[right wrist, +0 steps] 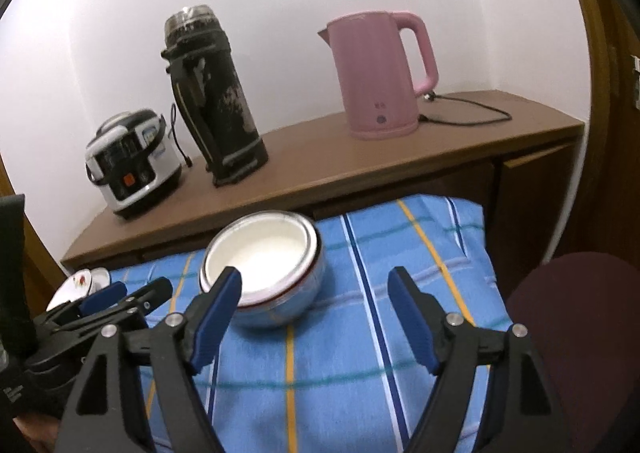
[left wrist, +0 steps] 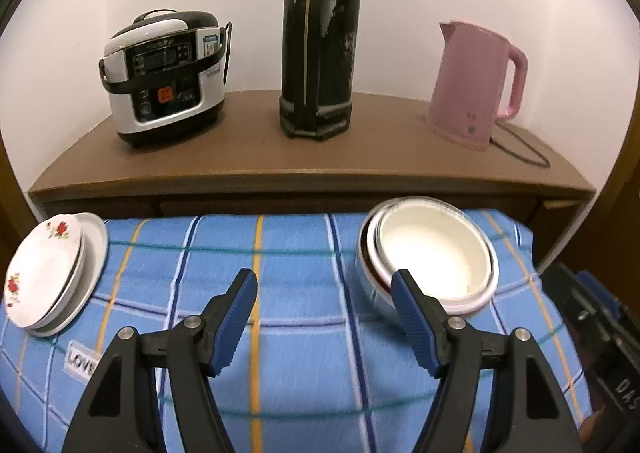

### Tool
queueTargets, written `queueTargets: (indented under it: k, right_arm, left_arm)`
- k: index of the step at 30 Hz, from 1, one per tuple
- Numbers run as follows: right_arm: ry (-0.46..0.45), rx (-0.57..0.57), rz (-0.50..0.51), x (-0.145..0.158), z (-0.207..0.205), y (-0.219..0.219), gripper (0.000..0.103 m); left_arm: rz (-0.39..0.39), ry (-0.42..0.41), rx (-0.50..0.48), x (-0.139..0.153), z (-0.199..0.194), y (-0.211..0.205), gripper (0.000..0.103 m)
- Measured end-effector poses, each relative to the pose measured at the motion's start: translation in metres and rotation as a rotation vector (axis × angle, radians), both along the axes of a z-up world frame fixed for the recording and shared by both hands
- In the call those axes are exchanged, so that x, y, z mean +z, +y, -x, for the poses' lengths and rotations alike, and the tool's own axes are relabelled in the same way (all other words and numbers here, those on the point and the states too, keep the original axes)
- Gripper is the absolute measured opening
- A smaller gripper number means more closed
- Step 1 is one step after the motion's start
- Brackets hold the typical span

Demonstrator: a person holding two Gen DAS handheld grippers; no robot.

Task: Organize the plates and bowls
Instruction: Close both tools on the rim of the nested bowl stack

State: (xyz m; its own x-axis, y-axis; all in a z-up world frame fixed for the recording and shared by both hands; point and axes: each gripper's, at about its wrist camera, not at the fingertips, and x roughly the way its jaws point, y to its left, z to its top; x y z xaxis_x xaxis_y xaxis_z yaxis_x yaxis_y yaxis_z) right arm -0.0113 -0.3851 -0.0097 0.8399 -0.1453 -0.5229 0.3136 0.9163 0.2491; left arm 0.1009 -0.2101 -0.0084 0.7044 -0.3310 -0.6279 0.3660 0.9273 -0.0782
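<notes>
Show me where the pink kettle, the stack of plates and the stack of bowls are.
pink kettle [right wrist: 376,81], right wrist view, on its body.
stack of plates [left wrist: 44,273], left wrist view, top plate's centre.
stack of bowls [left wrist: 434,253], left wrist view, inner bowl's floor.

Cloth [left wrist: 304,333] in front, counter [left wrist: 256,149] behind it. On cloth: plate stack [left wrist: 48,277] far left, nested bowls [left wrist: 436,261] right of ctr, well apart. On counter, L to R: rice cooker [left wrist: 164,77], flask [left wrist: 320,41], kettle [left wrist: 472,85]; cord [left wrist: 520,149] right of kettle.

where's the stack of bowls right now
The stack of bowls sits on the blue checked cloth, right of centre in the left wrist view, below the pink kettle.
</notes>
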Motion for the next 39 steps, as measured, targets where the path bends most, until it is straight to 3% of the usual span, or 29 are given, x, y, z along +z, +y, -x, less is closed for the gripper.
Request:
queueTargets:
  k: [7,12,14,21,26,31,39]
  right_arm:
    - [0.088,-0.020,-0.096,-0.022,-0.052,-0.023,0.075]
    - [0.153,-0.004,-0.201,-0.046,-0.075,-0.031,0.053]
    - [0.151,-0.005,-0.232,-0.050,-0.077,-0.032,0.051]
    - [0.158,0.001,-0.279,-0.056,-0.087,-0.026,0.038]
    - [0.178,-0.063,-0.269,-0.056,-0.091,-0.021,0.033]
    - [0.218,-0.098,-0.245,-0.052,-0.091,-0.015,0.025]
    - [0.256,-0.082,-0.222,-0.043,-0.077,0.001,0.025]
  left_arm:
    - [0.040,0.061,0.002,-0.009,-0.038,-0.021,0.071]
    - [0.003,0.111,0.000,-0.024,-0.052,-0.036,0.071]
    - [-0.004,0.120,0.017,-0.029,-0.055,-0.037,0.070]
    - [0.059,0.161,-0.016,-0.038,-0.060,-0.042,0.041]
    - [0.074,0.182,-0.017,-0.038,-0.058,-0.047,0.028]
    - [0.051,0.200,-0.009,-0.035,-0.057,-0.044,0.027]
    - [0.043,0.203,-0.015,-0.025,-0.038,-0.026,0.026]
